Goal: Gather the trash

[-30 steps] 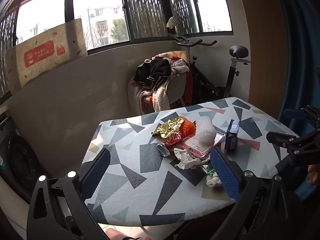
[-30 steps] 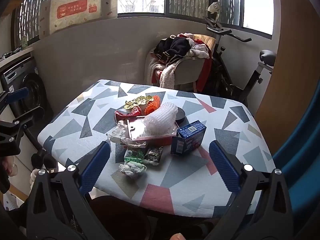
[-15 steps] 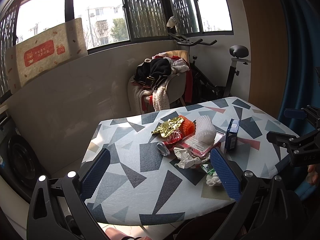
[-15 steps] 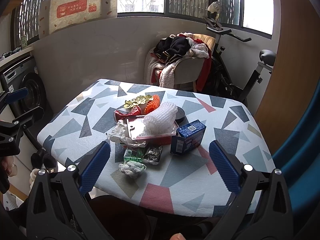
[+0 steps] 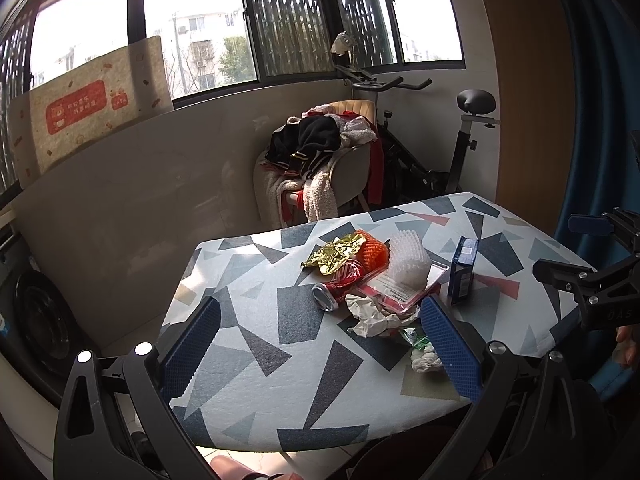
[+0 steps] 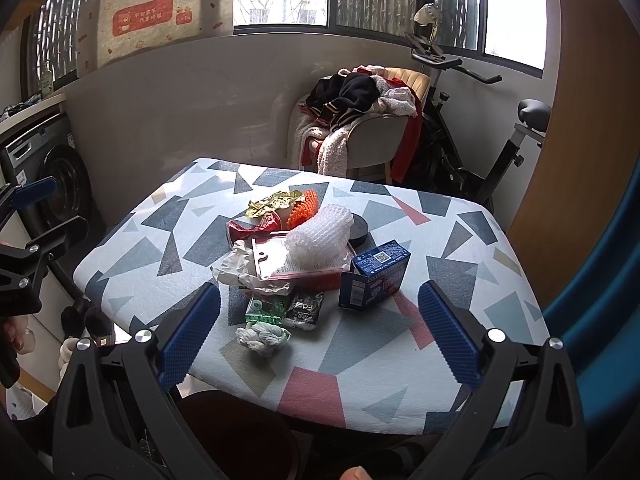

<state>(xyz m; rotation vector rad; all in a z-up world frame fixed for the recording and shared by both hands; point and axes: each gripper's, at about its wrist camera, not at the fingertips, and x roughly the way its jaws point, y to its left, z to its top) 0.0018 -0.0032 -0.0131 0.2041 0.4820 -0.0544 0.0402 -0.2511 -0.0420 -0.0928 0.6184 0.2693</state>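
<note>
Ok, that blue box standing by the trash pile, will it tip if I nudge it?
Probably. The blue box stands upright on a narrow edge, so a push could topple it. Its cardboard flap looks open, so it's likely light and may crush under a firm squeeze.

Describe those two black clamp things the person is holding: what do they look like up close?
Each is a black plastic claw with two ribbed blue pads and round silver bolt heads on its angular arms. The left claw and the right claw look identical. No cables show. Seen from the left camera, the right one bears faint embossed letters on its side, too small to read.
</note>
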